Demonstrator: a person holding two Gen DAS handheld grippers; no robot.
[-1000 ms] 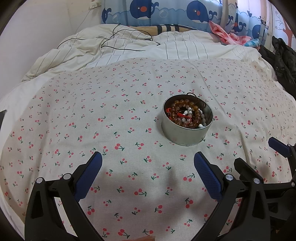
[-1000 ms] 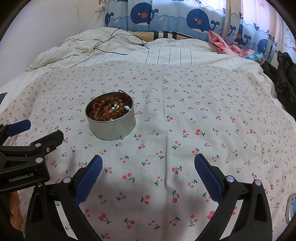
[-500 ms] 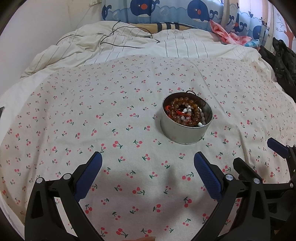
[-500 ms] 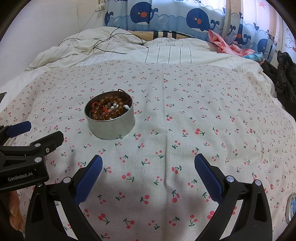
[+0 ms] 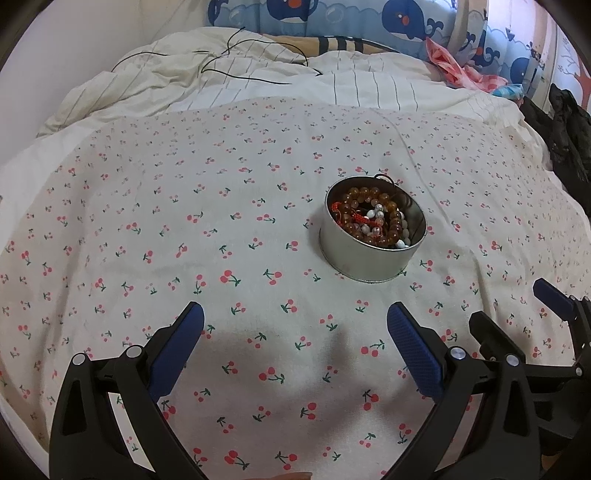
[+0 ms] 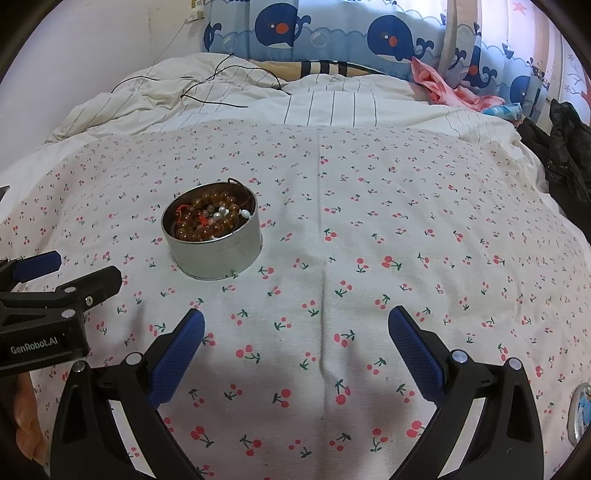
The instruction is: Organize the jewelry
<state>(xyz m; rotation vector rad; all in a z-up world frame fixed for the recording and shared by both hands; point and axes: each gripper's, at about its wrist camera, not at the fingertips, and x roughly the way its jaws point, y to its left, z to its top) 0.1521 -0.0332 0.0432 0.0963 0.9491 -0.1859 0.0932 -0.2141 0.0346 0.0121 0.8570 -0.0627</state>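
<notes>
A round silver tin (image 5: 369,258) (image 6: 218,254) stands on the cherry-print cloth (image 5: 184,221) (image 6: 369,240). It holds amber bead bracelets (image 5: 373,218) (image 6: 210,218) tangled with a red cord and several white beads. My left gripper (image 5: 295,325) hovers open over the cloth, nearer than the tin and a little to its left, holding nothing. My right gripper (image 6: 295,325) is open too, nearer than the tin and to its right, with nothing between its fingers. Each wrist view catches the other gripper at its edge.
A rumpled striped duvet (image 6: 258,99) with a black cable (image 5: 236,62) lies beyond the cloth. Whale-print curtains (image 6: 332,33) hang behind it. Pink clothing (image 6: 443,88) and a dark garment (image 6: 565,147) lie at the right. A round lid (image 6: 580,413) shows at the right edge.
Both views have crept slightly: the tin sits a bit higher in each frame than before. Both grippers stay open and empty.
</notes>
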